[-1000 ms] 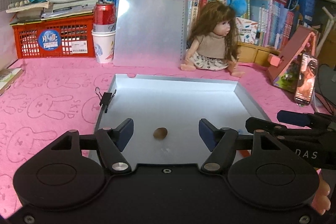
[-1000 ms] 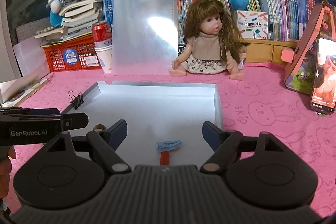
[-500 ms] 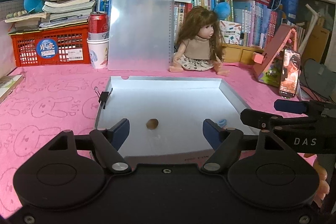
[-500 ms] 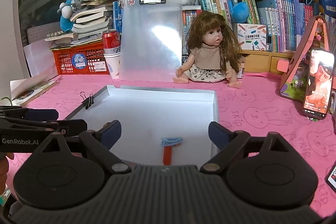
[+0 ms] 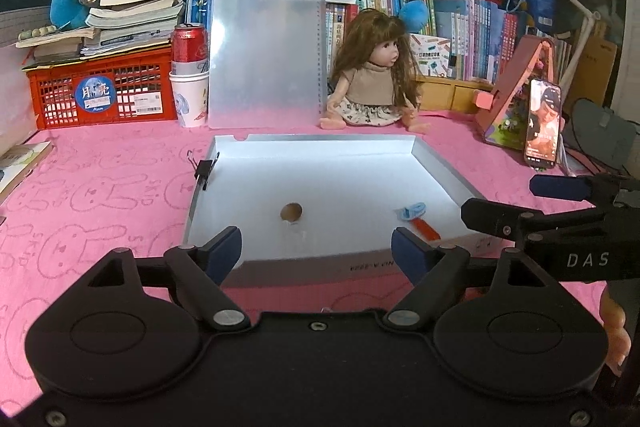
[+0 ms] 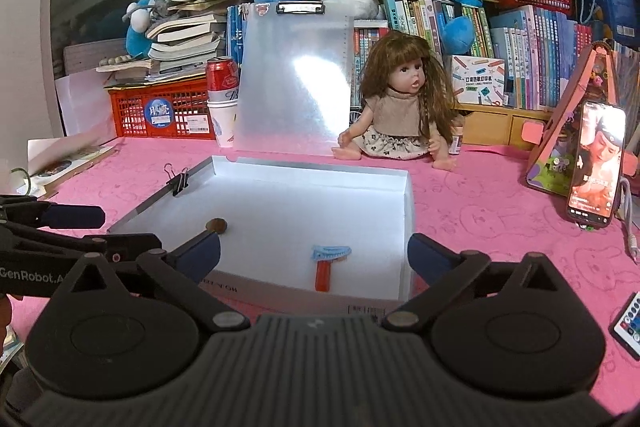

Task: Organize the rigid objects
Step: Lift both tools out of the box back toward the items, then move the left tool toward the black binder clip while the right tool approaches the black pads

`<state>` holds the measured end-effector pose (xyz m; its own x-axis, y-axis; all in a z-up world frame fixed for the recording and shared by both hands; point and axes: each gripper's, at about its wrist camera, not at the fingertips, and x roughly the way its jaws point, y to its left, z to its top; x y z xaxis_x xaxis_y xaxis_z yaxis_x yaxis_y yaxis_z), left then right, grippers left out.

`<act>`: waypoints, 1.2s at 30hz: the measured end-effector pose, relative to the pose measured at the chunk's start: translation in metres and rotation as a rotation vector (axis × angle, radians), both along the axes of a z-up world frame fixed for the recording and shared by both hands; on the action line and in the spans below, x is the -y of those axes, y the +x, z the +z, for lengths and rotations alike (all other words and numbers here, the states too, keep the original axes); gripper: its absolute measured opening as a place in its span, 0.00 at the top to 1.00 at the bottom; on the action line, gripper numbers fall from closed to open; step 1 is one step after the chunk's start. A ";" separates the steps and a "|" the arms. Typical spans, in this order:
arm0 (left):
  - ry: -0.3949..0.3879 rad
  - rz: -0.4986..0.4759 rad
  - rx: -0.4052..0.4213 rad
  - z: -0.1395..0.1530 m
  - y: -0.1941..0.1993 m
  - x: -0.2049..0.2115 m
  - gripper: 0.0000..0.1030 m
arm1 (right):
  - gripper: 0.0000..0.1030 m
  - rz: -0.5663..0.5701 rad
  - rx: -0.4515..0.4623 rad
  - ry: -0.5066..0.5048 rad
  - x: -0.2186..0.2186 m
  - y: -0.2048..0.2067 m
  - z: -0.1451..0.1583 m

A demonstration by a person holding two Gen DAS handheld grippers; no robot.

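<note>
White shallow box (image 5: 436, 163): on the pink tabletop (image 5: 100, 195), a black binder clip (image 5: 204, 169) on its left wall.
Contents: small round brown object (image 5: 291, 212), possibly a nut, left of centre; blue-headed, orange-handled tool (image 6: 326, 263) near the front right, apart from it.
Left hand-held gripper (image 5: 316, 253): jaws just widened, released, nothing between them, before the box's near wall.
Right hand-held gripper (image 6: 314, 253): likewise just widened, released, empty.
Behind the box: doll (image 6: 400, 111), clipboard (image 6: 294, 83).
</note>
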<state>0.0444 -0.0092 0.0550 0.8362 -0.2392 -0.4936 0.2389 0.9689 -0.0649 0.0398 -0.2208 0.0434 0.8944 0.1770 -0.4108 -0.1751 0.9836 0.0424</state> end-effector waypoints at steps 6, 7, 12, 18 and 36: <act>0.003 0.002 -0.002 -0.005 -0.007 -0.003 0.21 | 0.00 -0.016 -0.010 0.009 0.003 -0.005 -0.006; 0.005 0.002 -0.001 -0.006 -0.008 -0.004 0.21 | 0.00 -0.020 -0.010 0.007 0.003 -0.007 -0.007; 0.016 0.001 0.001 -0.014 -0.017 -0.006 0.20 | 0.00 -0.035 -0.014 0.005 0.005 -0.012 -0.013; 0.025 0.008 0.010 -0.018 -0.025 -0.012 0.19 | 0.00 -0.056 -0.016 -0.008 0.008 -0.018 -0.020; 0.038 0.032 -0.011 -0.031 -0.034 -0.019 0.19 | 0.00 -0.092 -0.034 -0.024 0.010 -0.034 -0.041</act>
